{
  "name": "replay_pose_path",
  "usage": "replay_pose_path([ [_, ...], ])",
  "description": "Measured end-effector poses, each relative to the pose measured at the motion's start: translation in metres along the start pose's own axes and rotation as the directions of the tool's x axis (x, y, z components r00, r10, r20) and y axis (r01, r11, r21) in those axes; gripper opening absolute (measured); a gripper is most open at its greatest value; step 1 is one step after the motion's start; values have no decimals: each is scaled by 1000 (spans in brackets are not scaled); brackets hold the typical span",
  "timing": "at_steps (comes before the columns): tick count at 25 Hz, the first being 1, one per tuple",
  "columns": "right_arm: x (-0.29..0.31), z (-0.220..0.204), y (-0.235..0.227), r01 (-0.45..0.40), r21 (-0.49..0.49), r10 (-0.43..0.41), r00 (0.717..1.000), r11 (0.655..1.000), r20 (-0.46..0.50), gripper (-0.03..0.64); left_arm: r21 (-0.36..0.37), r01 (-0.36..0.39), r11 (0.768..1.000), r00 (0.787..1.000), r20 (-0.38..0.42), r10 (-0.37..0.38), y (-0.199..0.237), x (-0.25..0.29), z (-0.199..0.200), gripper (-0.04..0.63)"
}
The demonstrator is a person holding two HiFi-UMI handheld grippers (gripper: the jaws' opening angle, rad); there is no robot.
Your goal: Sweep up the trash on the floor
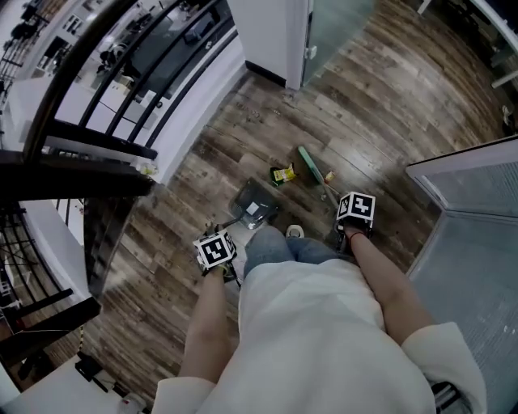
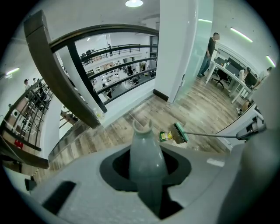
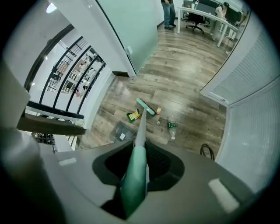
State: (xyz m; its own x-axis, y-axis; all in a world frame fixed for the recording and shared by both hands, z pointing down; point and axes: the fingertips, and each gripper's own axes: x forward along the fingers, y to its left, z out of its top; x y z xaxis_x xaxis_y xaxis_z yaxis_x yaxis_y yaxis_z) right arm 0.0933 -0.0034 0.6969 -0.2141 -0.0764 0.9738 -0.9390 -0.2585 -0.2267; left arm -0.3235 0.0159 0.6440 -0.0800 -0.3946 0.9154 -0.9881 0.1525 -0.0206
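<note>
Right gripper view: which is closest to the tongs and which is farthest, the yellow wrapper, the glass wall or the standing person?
1. Yellow wrapper, on the floor just left of the broom head.
2. Glass wall, beyond it, towards the upper left.
3. Standing person, far back at the top.

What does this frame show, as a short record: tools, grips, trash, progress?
left gripper: shut on dustpan handle
right gripper: shut on broom handle
broom head: on the floor, beside yellow wrapper
dustpan: on the floor by the person's feet
other trash: plastic bottle, lying on the floor
progress: wrapper and bottle lie outside the dustpan
</note>
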Motion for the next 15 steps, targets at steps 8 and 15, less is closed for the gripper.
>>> replay_pose_path([
  [8, 14, 7, 14, 24, -59, -27, 998, 998, -56, 97, -10, -12, 1000, 1000, -23, 12, -2, 8, 12, 91],
  [15, 16, 7, 28, 4, -85, -11, 996, 996, -93, 97, -5, -12, 1000, 1000, -28, 12, -3, 8, 15, 91],
])
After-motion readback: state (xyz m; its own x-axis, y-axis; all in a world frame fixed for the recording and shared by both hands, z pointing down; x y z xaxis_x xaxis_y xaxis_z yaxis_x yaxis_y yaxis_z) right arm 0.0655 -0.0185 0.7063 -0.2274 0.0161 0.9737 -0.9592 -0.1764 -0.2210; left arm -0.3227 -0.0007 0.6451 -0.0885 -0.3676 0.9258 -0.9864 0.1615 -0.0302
